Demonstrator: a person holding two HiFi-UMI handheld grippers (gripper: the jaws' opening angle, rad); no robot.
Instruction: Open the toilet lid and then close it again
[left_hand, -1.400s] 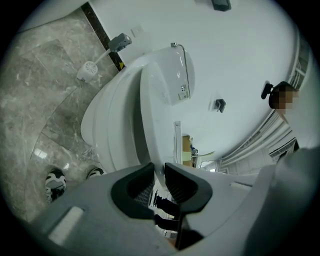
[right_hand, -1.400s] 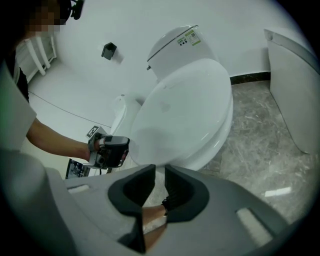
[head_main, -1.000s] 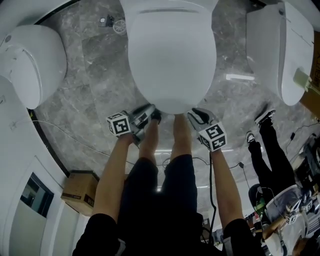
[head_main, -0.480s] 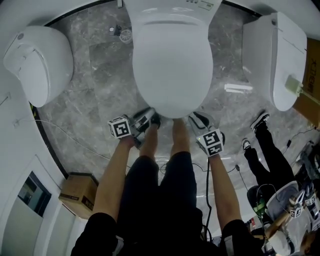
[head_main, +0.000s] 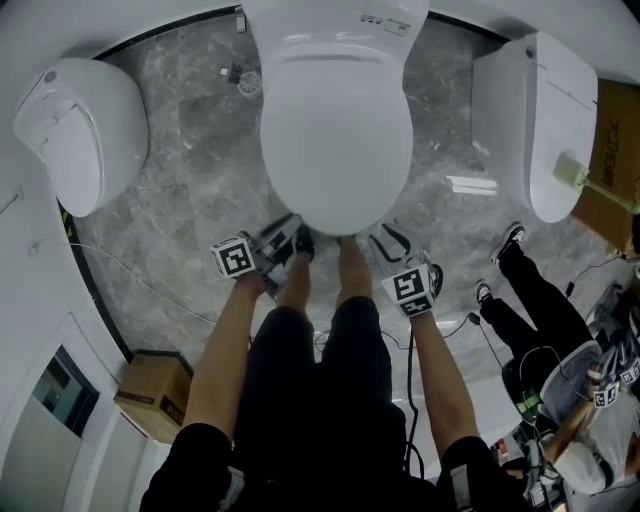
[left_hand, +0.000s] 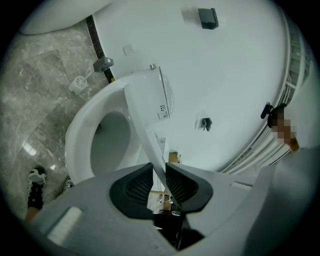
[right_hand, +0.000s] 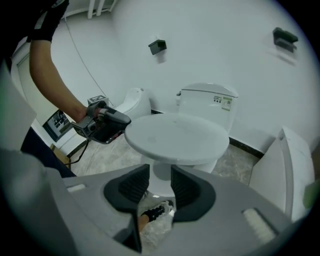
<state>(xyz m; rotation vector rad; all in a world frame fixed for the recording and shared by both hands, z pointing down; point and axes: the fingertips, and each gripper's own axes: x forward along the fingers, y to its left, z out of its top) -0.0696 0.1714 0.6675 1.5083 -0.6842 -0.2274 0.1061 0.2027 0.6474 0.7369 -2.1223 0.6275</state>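
Note:
The white toilet lid (head_main: 335, 130) lies over the middle toilet, its front edge lifted a little. My left gripper (head_main: 298, 240) is at the lid's front left, shut on the thin rim. In the left gripper view the lid (left_hand: 142, 120) runs edge-on between the pads (left_hand: 159, 172), with the bowl (left_hand: 107, 145) showing beneath. My right gripper (head_main: 385, 240) is at the front right, just below the rim. Its jaws (right_hand: 160, 175) have just been opening and hold nothing; the lid (right_hand: 177, 135) sits ahead and above them.
A second toilet (head_main: 80, 130) stands to the left and a third (head_main: 540, 120) to the right. A cardboard box (head_main: 150, 390) sits at lower left. Another person's legs (head_main: 530, 300) and cables are on the grey marble floor at right.
Both grippers have risen with the lid's front edge. The right gripper's jaws have parted. The head view has tipped, bringing the tank top into the picture.

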